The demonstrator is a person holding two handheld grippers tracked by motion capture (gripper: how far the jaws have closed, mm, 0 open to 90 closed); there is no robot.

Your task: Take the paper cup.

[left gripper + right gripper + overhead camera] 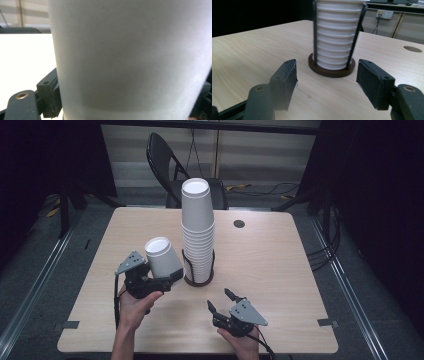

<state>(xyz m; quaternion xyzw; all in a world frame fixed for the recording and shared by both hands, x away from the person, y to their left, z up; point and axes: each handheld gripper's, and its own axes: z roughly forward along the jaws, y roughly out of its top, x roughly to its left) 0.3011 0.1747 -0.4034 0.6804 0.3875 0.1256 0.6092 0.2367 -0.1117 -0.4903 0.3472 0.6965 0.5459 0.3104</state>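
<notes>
A tall stack of white paper cups point(197, 230) stands in a dark round holder point(198, 280) with black wire uprights at the middle of the table; the same stack point(335, 37) rises in the right gripper view. My left gripper point(167, 279) is shut on a single white cup point(162, 257), held tilted just left of the stack, mouth up. That cup's wall point(130, 60) spans the left gripper view. My right gripper point(221, 300) is open above the table near the front edge, its jaws pointing toward the holder point(331, 71), nothing between them.
The light wooden table point(280, 270) has a round cable hole point(239, 224) behind the stack. A black folding chair point(170, 165) stands beyond the far edge. Cables lie on the floor at the right. Dark curtains flank the scene.
</notes>
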